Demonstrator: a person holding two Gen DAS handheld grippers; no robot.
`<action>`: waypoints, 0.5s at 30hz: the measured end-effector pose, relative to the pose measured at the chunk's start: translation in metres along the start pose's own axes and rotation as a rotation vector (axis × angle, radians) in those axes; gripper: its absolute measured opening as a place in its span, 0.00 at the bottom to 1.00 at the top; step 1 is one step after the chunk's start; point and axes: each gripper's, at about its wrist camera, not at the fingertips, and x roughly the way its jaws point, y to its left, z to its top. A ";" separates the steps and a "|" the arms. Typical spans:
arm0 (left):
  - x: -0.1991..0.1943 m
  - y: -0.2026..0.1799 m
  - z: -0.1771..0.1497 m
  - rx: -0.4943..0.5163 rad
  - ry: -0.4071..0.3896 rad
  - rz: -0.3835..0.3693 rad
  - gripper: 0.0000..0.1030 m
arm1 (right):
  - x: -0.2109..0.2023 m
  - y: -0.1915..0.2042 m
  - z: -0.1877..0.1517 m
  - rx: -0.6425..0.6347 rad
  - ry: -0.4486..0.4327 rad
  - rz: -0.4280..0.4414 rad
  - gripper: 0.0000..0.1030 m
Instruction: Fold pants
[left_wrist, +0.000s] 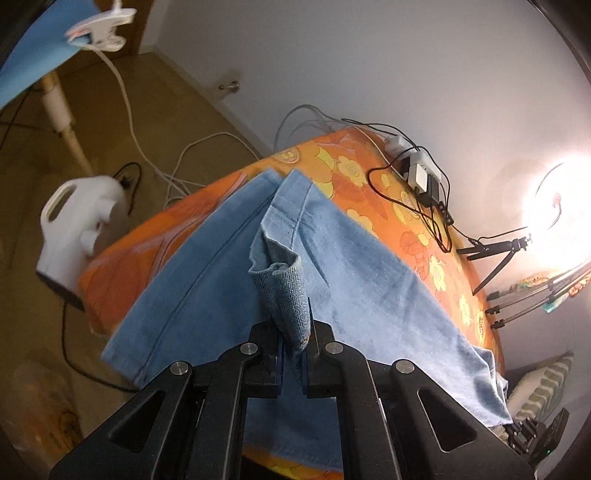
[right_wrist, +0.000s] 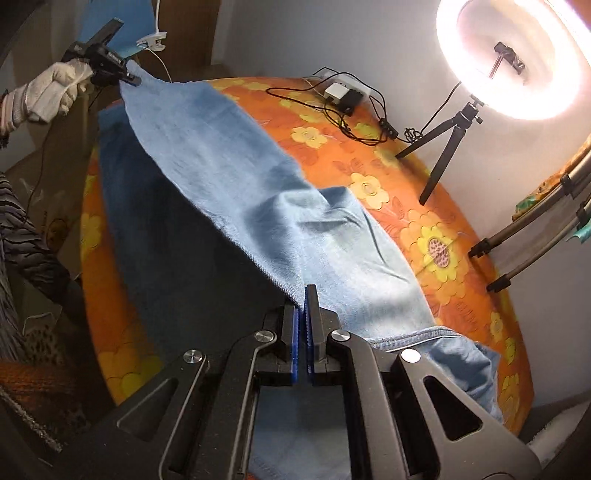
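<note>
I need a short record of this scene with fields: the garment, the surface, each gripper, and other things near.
garment: blue denim pants, partly lifted off the surface
surface: orange flowered cover
left gripper: shut on a fold of the pants
right gripper: shut on an edge of the pants
other things: ring light on a tripod, chargers and cables, white jug on the floor

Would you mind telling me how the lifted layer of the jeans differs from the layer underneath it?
The lifted layer hangs stretched in the air between the left gripper and right gripper; the lower layer lies flat on the orange floral bedspread. The lifted layer catches the light and looks pale; the lower layer sits in its shadow. Both are blue denim.
</note>
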 end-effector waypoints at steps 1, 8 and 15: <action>-0.003 0.003 -0.006 -0.011 -0.009 -0.004 0.05 | -0.002 0.002 -0.002 0.002 0.001 0.007 0.03; -0.011 0.016 -0.033 -0.022 -0.033 0.047 0.05 | 0.006 0.030 -0.021 -0.069 0.095 0.056 0.03; 0.000 0.040 -0.052 -0.117 -0.026 0.055 0.05 | 0.029 0.049 -0.022 -0.128 0.225 0.134 0.13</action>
